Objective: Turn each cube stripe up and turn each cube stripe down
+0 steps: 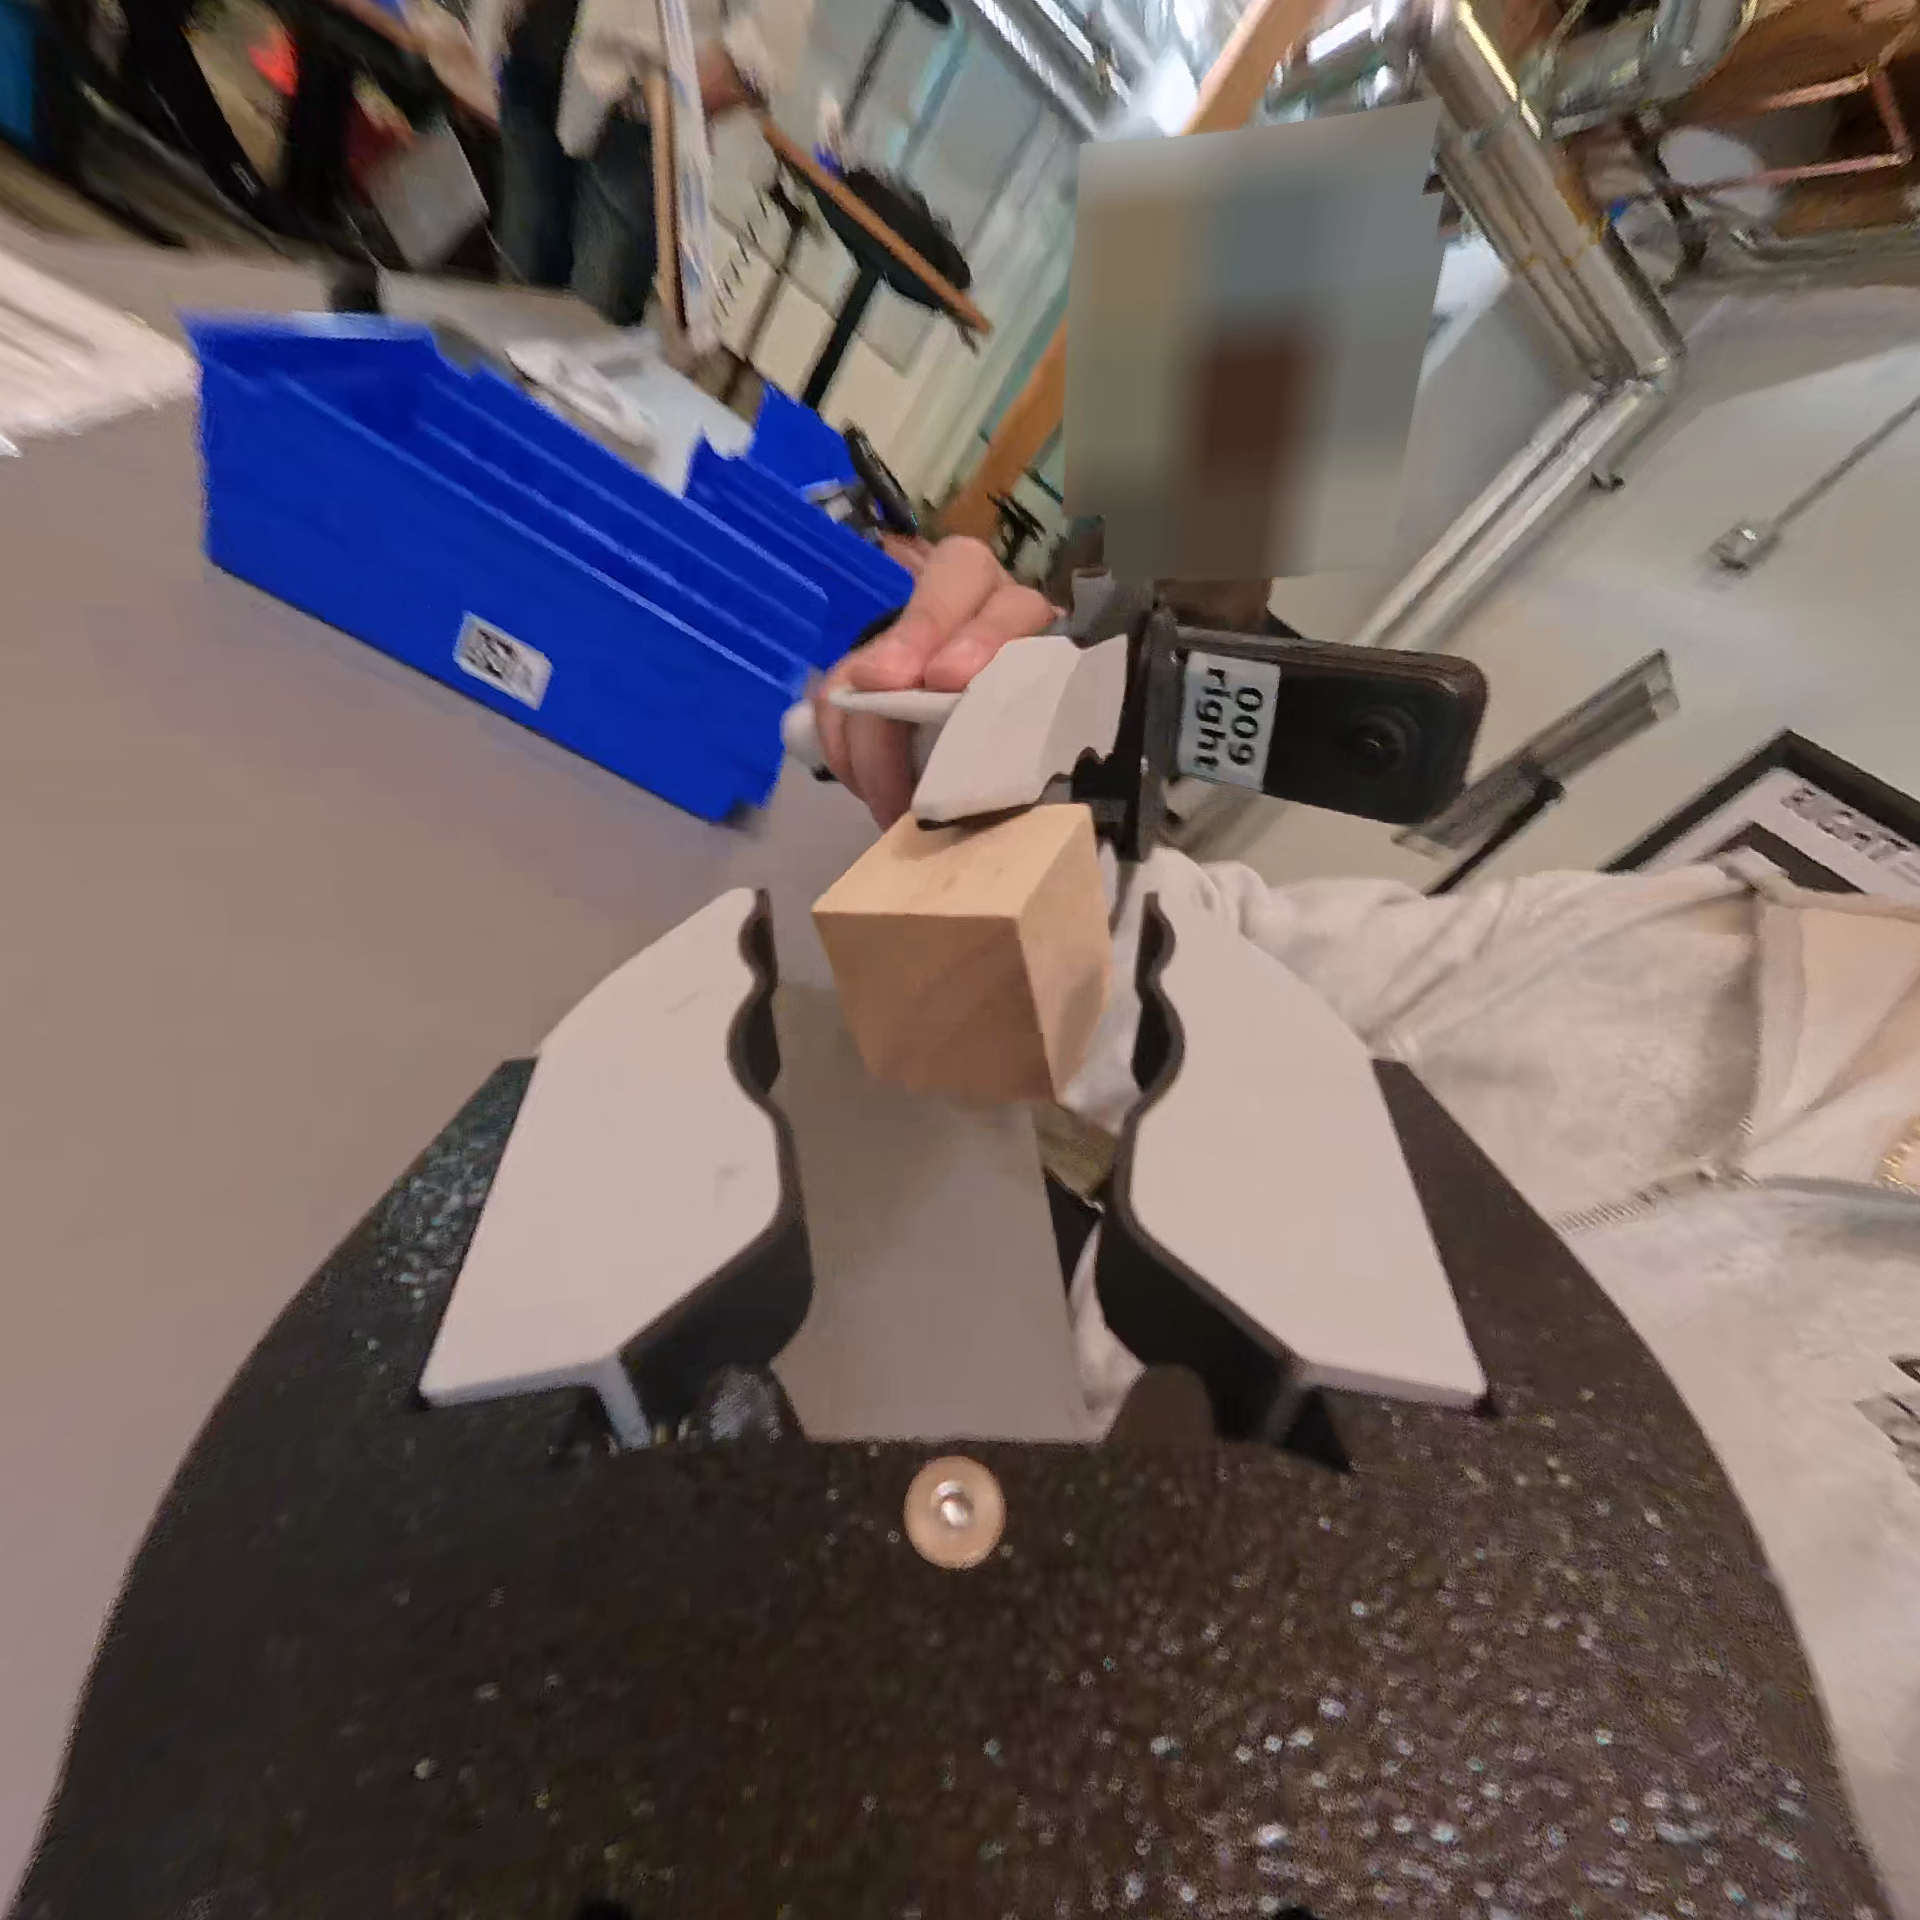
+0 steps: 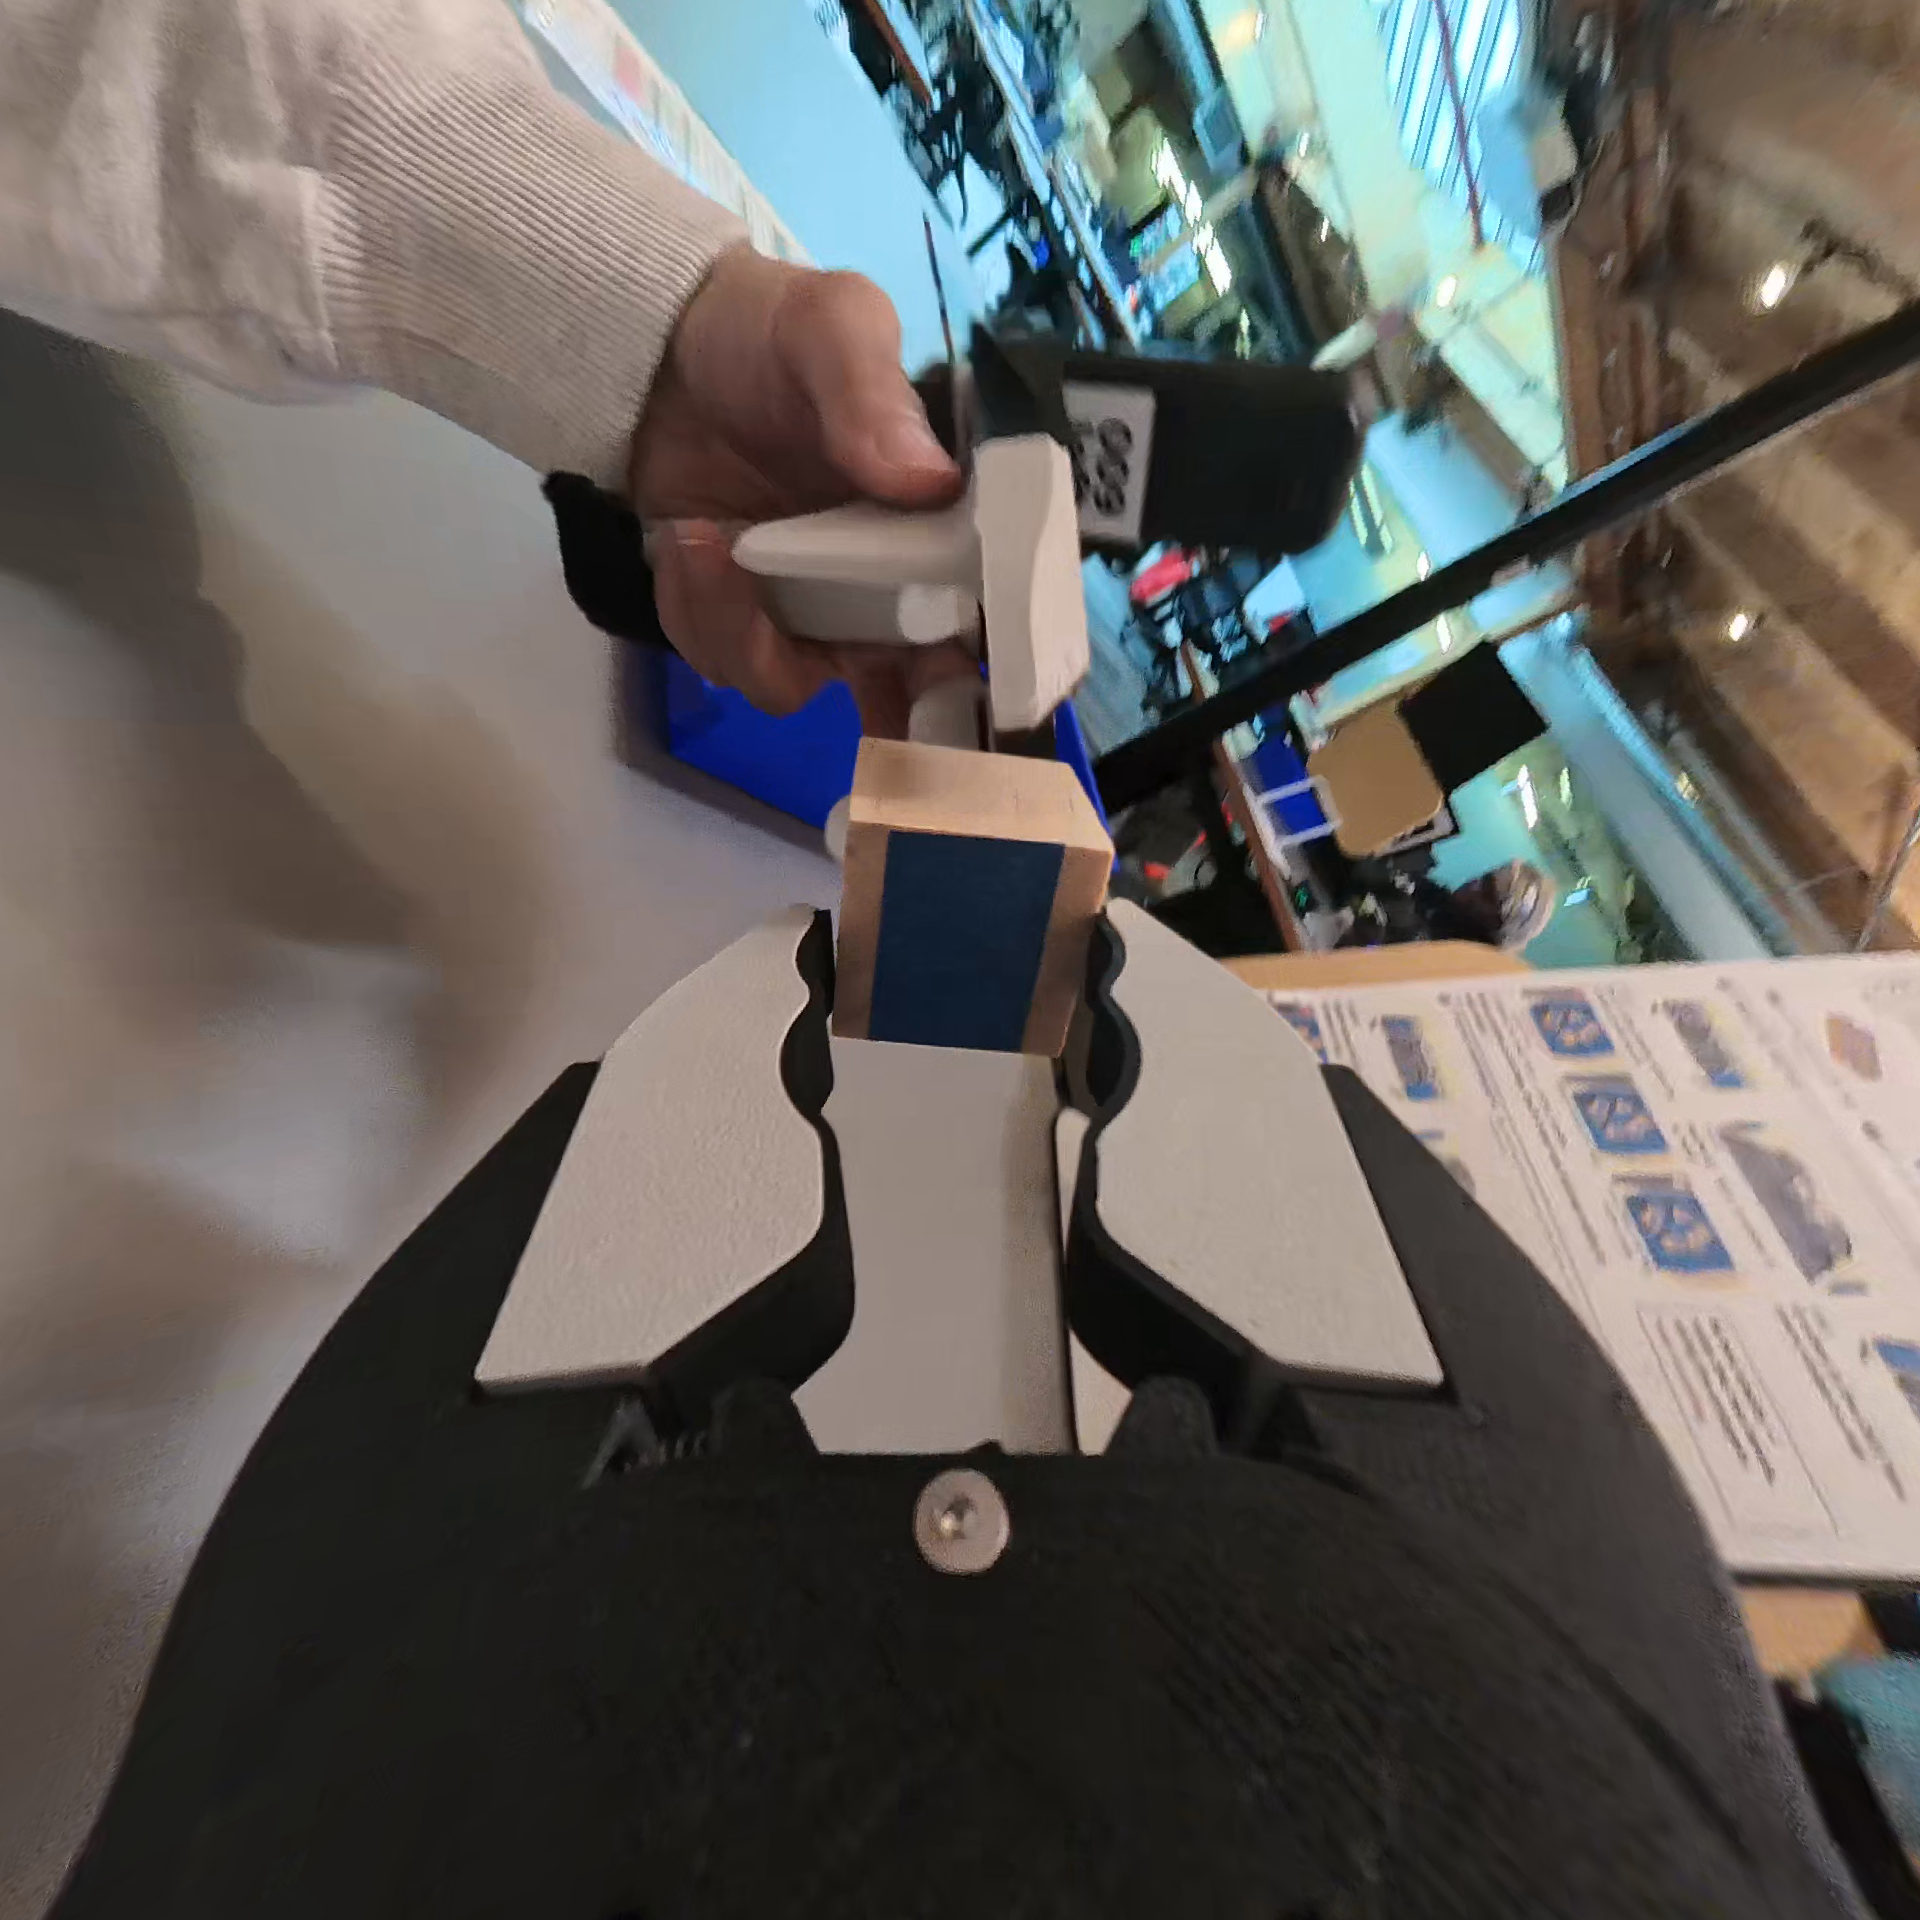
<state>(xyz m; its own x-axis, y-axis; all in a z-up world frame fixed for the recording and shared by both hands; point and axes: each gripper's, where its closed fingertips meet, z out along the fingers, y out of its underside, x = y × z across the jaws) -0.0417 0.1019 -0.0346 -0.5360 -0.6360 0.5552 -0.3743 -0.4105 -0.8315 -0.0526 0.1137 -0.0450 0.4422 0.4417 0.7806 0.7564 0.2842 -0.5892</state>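
Observation:
A wooden cube [image 2: 966, 914] is held off the table between the fingers of my right gripper [image 2: 964, 935], which is shut on its sides. Its blue stripe [image 2: 961, 940] faces the right wrist camera. In the left wrist view the cube [image 1: 956, 966] shows only plain wood faces. My left gripper [image 1: 956, 930] is open, with its fingers on either side of the cube and a small gap on the left. One finger [image 1: 997, 738] of the right gripper lies along the cube's top there. The left gripper's body [image 2: 1023, 582] shows behind the cube in the right wrist view, held by a hand [image 2: 790, 447].
A blue bin [image 1: 499, 561] stands on the grey table [image 1: 260, 1039] at the far left; it also shows in the right wrist view [image 2: 748, 748]. A printed sheet [image 2: 1662, 1195] lies at the right. A white sleeve and sweatshirt [image 1: 1558, 1039] are close by on the right.

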